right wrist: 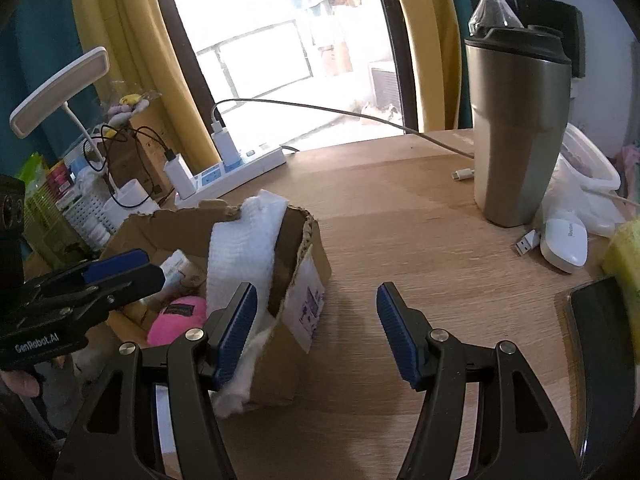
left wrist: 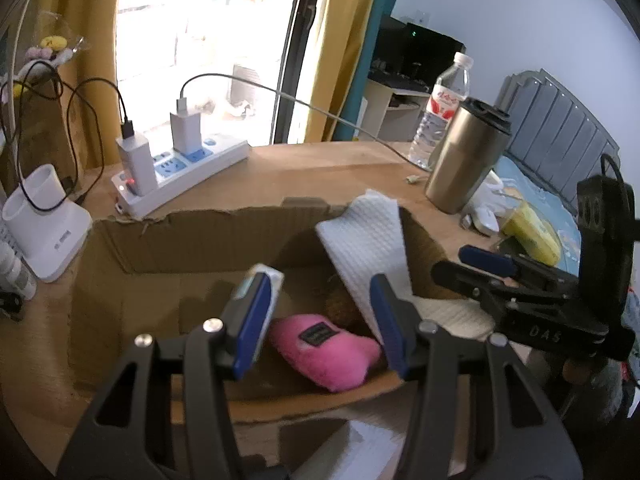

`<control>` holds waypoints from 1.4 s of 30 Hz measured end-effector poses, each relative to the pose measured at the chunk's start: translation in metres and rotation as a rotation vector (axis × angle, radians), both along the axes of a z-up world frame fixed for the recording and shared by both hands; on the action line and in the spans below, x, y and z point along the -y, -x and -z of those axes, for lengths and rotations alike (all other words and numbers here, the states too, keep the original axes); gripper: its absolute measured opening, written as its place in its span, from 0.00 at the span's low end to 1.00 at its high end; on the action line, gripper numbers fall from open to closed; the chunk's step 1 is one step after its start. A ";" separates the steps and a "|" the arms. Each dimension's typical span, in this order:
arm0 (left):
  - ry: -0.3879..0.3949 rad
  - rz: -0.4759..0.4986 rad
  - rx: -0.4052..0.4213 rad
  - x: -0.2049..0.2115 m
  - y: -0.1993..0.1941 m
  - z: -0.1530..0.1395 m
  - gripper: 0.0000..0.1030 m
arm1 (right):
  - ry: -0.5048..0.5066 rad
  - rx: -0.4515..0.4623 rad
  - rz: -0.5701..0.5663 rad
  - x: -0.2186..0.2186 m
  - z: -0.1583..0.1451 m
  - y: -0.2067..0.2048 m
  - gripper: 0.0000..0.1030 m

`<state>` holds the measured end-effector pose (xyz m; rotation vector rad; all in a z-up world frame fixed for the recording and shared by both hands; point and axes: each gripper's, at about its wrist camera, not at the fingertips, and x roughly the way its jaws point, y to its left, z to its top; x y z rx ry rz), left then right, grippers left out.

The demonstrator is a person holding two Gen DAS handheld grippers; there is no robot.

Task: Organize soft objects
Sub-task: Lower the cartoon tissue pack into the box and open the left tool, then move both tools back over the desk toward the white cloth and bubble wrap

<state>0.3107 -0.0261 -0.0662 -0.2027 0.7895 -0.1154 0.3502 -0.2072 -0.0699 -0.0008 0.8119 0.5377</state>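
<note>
Most of the sorting appears done: a pink plush toy (left wrist: 328, 350) lies inside the cardboard box (left wrist: 192, 240), and a white cloth (left wrist: 368, 236) is draped over the box's right wall. The left tool (left wrist: 320, 320) is held apart above the box, nothing clamped. The right tool (right wrist: 316, 332) is held apart beside the box, empty. Tucking the cloth fully in seems left.

A broad stretch of bare counter (right wrist: 400, 208) lay open to the right of the cardboard box (right wrist: 288, 248), with room to pass between the box and the steel tumbler (right wrist: 516, 132). The tumbler, a water bottle (left wrist: 442, 108) behind it and a white mouse (right wrist: 564, 244) crowded the far right. The box's open top was partly blocked by a white cloth (left wrist: 368, 240) draped over its right wall. A power strip (left wrist: 180, 172) and its cables closed off the far left.
</note>
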 end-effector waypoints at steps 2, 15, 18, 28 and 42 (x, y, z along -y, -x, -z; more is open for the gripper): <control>0.005 0.002 0.003 0.000 0.000 -0.001 0.52 | -0.002 0.001 0.006 0.003 0.000 0.000 0.64; -0.006 -0.006 0.023 -0.005 0.029 -0.010 0.59 | 0.010 0.037 -0.008 -0.008 -0.014 0.025 0.64; 0.003 -0.011 0.046 -0.009 0.041 -0.016 0.65 | 0.013 0.049 -0.013 -0.012 -0.019 0.035 0.64; 0.019 -0.026 0.079 -0.021 0.078 -0.025 0.67 | 0.028 0.079 -0.028 -0.027 -0.033 0.067 0.64; 0.041 -0.080 0.095 -0.046 0.117 -0.024 0.68 | 0.053 0.088 -0.070 -0.049 -0.035 0.099 0.64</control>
